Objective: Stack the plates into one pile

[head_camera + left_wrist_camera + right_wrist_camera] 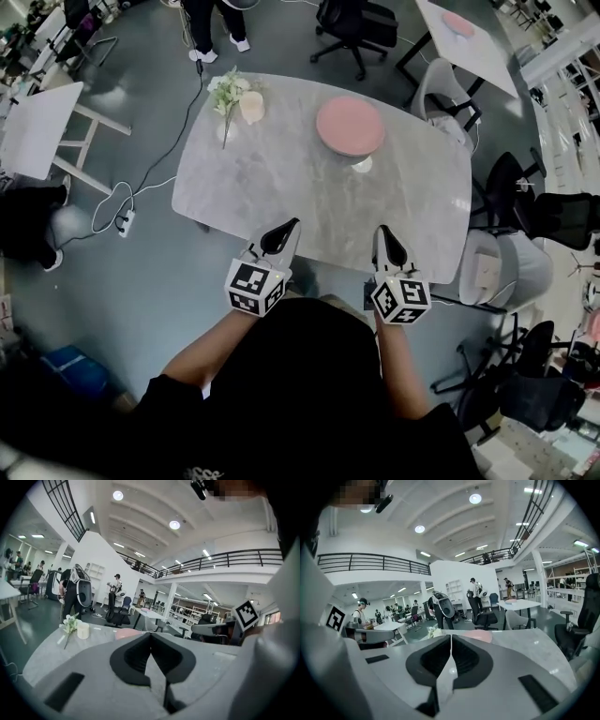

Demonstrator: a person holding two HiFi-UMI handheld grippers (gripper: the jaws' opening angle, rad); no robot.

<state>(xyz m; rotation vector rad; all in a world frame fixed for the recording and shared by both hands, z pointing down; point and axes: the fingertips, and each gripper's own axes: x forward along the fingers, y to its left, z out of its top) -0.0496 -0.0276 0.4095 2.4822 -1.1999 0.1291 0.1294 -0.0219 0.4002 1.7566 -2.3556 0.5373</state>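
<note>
Head view: pink plates (pixel 350 126) in one pile, far side of table (pixel 272 187). Left gripper (pixel 289 228), right gripper (pixel 383 232) at near edge, well clear of pile; stacking looks done.
Left gripper view: jaws together, empty.
Right gripper view: jaws together, nothing between.

A grey marble-topped table (pixel 281 197) bears white flowers (pixel 228 94) just beside a cream cylindrical candle (pixel 251 107) near its far-left corner. A black wheeled office chair (pixel 352 23) stands beyond it; a white power strip (pixel 125 222) lies on the grey floor (pixel 159 291), left.
</note>
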